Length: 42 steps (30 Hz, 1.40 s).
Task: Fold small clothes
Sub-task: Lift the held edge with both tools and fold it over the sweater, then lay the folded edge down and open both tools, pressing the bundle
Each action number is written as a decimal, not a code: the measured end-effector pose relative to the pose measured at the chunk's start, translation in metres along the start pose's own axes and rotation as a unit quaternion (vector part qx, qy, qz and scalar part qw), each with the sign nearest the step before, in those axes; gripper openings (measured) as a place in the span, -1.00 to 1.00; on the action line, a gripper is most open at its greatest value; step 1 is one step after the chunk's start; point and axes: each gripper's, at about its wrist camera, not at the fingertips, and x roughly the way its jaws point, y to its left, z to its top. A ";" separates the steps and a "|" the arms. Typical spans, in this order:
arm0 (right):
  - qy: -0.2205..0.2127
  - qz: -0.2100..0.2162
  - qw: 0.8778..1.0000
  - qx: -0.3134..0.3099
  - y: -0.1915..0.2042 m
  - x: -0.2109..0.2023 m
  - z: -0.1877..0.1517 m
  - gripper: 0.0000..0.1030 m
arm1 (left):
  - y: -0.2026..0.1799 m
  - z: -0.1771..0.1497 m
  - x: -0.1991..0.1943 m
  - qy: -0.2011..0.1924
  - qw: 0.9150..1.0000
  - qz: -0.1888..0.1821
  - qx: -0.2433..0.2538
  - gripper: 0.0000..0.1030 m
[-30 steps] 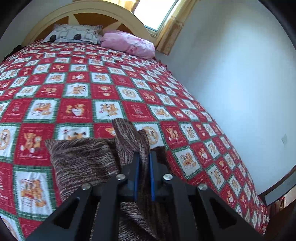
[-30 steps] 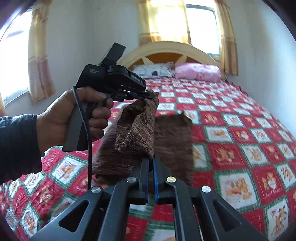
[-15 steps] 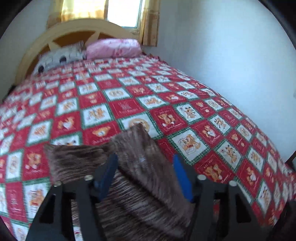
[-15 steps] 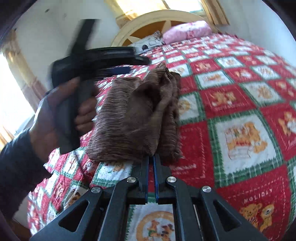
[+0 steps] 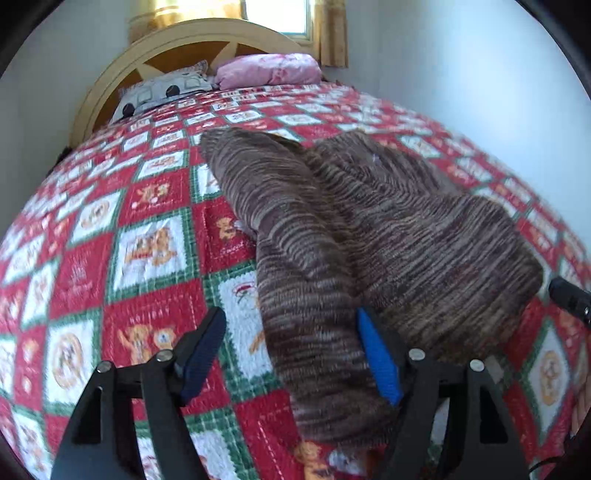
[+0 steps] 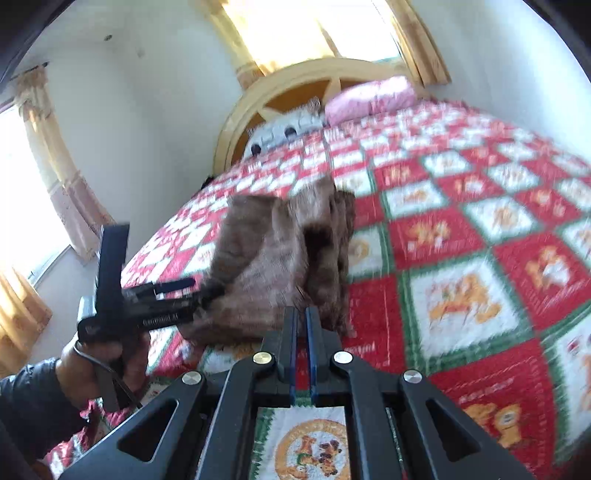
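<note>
A brown striped knit garment lies folded over itself on the red, white and green quilt. My left gripper is low over its near end with the jaws opening. One fold of the knit lies between the fingers against the right blue pad, and the left pad is clear of it. In the right wrist view the left gripper meets the garment from the left. My right gripper is shut, its tips at the garment's near edge. No cloth shows between its pads.
The quilt covers the whole bed. A pink pillow and a patterned pillow lie against the curved headboard. A white wall runs along the bed's right side. A person's hand in a dark sleeve holds the left gripper.
The left gripper, first shut on the lifted fold, has opened and dropped toward the bed. The fold now lies laid over the rest of the garment. The right gripper stayed shut and rolled.
</note>
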 end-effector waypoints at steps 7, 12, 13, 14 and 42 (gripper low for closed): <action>0.010 -0.011 0.998 -0.069 0.033 0.037 0.078 -0.91 | 0.016 -0.001 -0.015 -0.054 0.997 -0.006 -0.058 0.82; 0.103 0.042 0.994 0.009 0.015 0.126 0.127 -0.91 | 0.034 -0.010 0.001 -0.024 0.993 0.014 -0.114 0.91; 0.131 0.038 0.990 0.018 0.010 0.150 0.131 -0.91 | 0.036 -0.010 0.004 -0.015 0.992 0.019 -0.121 0.93; 0.151 0.016 0.988 0.027 0.001 0.171 0.131 -0.91 | 0.037 -0.010 0.010 0.003 0.992 0.028 -0.127 0.93; 0.272 -0.069 0.952 -0.120 0.122 0.315 0.120 -1.00 | 0.040 -0.031 -0.004 0.005 0.989 0.019 -0.149 1.00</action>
